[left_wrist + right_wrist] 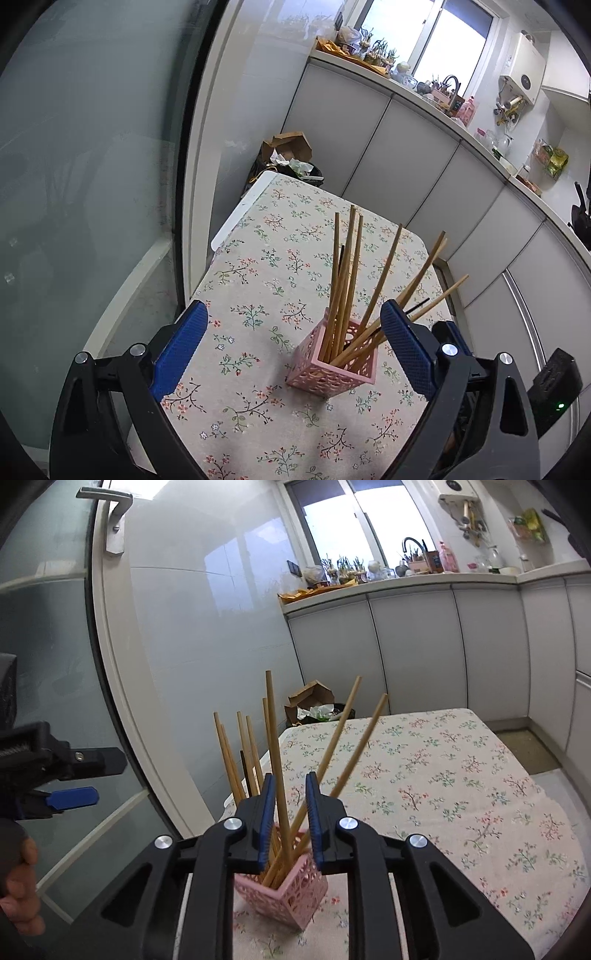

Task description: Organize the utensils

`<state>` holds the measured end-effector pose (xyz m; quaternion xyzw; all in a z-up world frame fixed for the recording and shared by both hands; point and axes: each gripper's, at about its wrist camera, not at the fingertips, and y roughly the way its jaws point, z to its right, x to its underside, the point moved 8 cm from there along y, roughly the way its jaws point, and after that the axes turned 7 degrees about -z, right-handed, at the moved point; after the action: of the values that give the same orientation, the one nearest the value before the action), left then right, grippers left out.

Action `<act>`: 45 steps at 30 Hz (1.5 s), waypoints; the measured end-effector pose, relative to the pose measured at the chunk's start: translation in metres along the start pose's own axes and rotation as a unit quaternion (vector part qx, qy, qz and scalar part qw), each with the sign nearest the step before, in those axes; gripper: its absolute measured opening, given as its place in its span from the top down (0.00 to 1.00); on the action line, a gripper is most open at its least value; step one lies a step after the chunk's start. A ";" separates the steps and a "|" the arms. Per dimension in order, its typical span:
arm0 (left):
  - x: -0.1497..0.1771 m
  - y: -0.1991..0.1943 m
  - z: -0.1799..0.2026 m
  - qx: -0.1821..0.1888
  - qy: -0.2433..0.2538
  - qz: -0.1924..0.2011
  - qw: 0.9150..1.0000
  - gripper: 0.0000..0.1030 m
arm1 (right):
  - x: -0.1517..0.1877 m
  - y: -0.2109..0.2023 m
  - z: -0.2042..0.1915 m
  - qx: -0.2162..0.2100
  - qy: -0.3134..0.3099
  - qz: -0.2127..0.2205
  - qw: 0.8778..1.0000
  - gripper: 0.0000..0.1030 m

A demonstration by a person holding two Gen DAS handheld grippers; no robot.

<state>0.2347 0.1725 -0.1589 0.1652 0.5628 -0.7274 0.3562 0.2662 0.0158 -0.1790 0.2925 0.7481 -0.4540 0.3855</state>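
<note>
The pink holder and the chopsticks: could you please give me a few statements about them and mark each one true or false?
1. The pink holder stands upright on the floral tablecloth. True.
2. The wooden chopsticks lie flat on the table. False: they stand in the holder.
3. The left gripper is wide open. True.
4. The right gripper clamps a spoon. False: its pads flank a chopstick without pressing.

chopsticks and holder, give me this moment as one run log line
chopsticks: standing in pink holder | right gripper: open, one chopstick between jaws, not pinched | left gripper: open, empty | table: no loose utensils visible
</note>
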 end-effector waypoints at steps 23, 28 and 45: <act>0.111 -0.190 0.143 -0.069 0.166 0.001 0.984 0.07 | -0.023 -0.298 0.027 0.067 -0.003 -0.110 0.992 0.07; 0.115 -0.226 0.154 -0.057 0.170 0.028 0.983 0.07 | -0.030 -0.316 0.024 0.064 0.012 -0.121 0.991 0.07; 0.119 -0.258 0.161 -0.058 0.175 0.044 0.982 0.07 | -0.036 -0.338 0.013 0.072 0.000 -0.119 0.990 0.07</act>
<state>-0.0033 0.0114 -0.0042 0.2940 0.6499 -0.6367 0.2927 0.0232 -0.1397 0.0013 0.2285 0.7430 -0.5491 0.3069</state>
